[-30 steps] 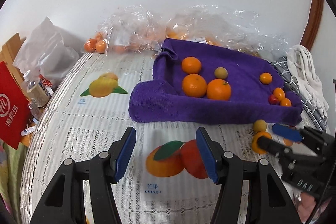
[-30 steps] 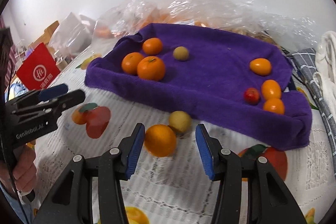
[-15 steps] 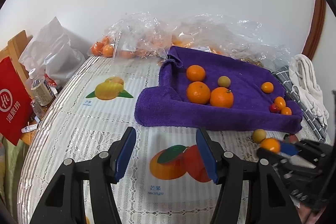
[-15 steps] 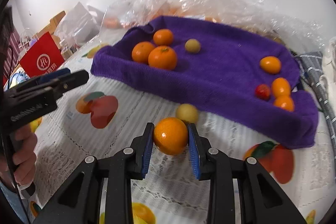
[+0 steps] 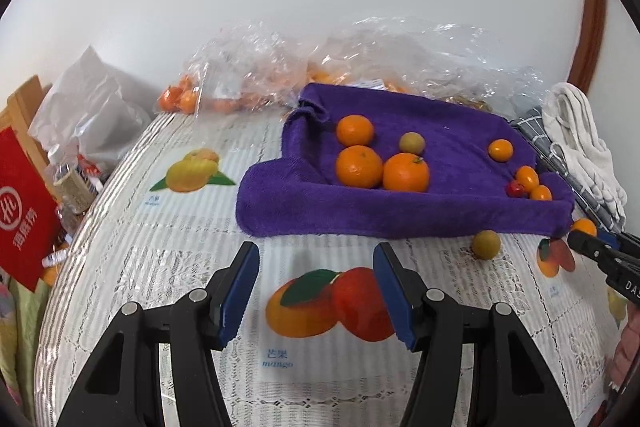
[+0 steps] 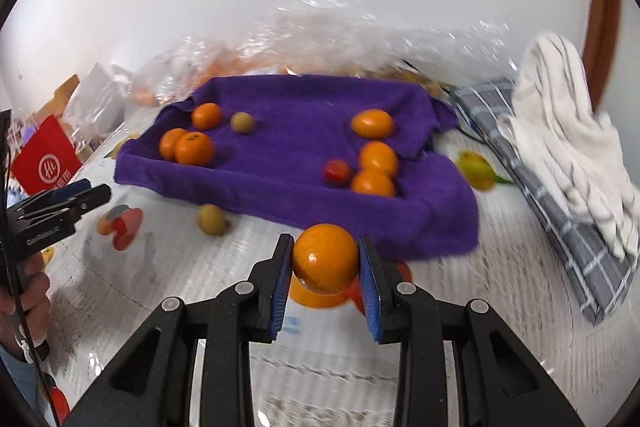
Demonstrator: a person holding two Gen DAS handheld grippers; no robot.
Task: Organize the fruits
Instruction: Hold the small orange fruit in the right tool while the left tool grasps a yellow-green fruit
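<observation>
Purple towel (image 5: 404,215) spread across the lace-covered surface (image 5: 152,259) in the left wrist view, bearing three large oranges (image 5: 359,166), one yellowish round fruit (image 5: 412,143), and a cluster of smaller orange fruits (image 5: 527,177) with a red one (image 5: 515,189) at its right end. Just off the towel's near edge, a second yellowish fruit (image 5: 485,244) lying on the cloth. Left tool (image 5: 316,299) held low over the printed mango picture, pads well apart, nothing between them. At the far right edge, the tip of the right tool (image 5: 588,241) with a small orange fruit (image 5: 584,227) showing at it.

Orange again in the right wrist view: that small orange fruit (image 6: 325,258) clamped between the blue pads of the right tool (image 6: 325,269), clear of the surface and just short of the towel's (image 6: 280,143) near right corner. Behind it, the smaller fruits (image 6: 378,157) grouped at the towel's right, the large oranges (image 6: 193,148) at its left. Loose yellowish fruit (image 6: 211,219) left on the surface beside the towel edge.

Step in hand, by the look of it: carrying the gripped fruit to the towel. Next move likely calls for reaching over the raised towel rim, lowering among the matching small fruits without knocking them, then spreading the pads.
</observation>
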